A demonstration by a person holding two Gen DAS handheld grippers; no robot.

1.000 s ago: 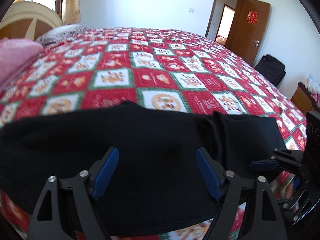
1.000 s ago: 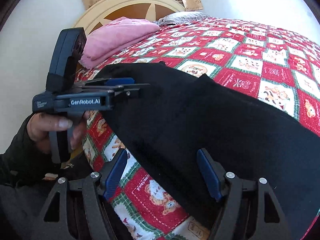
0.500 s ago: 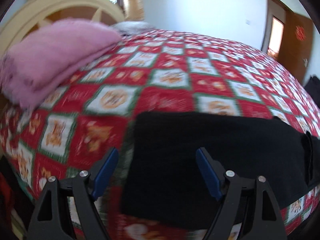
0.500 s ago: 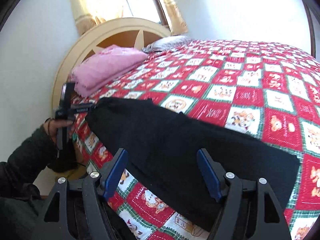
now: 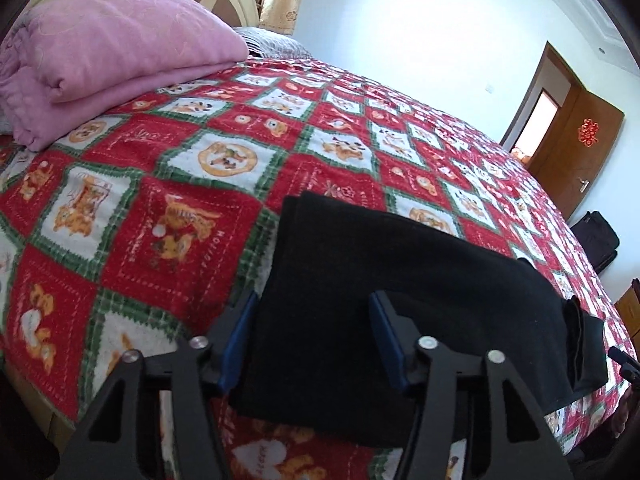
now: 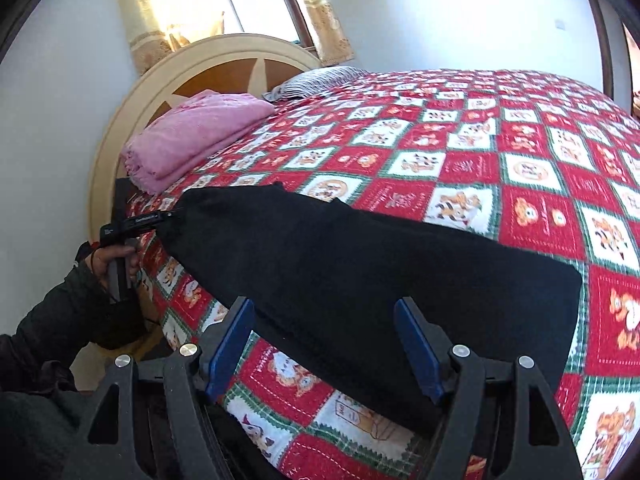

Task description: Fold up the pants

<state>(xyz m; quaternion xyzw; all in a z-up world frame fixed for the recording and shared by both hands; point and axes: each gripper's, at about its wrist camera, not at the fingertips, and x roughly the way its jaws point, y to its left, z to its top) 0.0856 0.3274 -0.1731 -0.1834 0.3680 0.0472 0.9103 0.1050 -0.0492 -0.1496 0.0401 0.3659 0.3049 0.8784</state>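
Black pants [image 6: 360,276] lie as a long strip along the near edge of the bed [image 6: 500,152], long axis running along that edge — one narrow end toward the headboard [image 6: 240,64]. Left gripper [image 5: 312,336] fingers apart, straddling that end; right gripper [image 6: 324,344] fingers apart over the other part. Best pinch both layers at the end corner, then carry it evenly over — keep edges aligned.

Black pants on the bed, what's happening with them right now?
A person with a handheld gripper in each hand is folding the black pants, which lie in a long strip along the near edge of the patterned bedspread. The left gripper is open over one end; the right gripper is open over the near edge. Neither grips the fabric.
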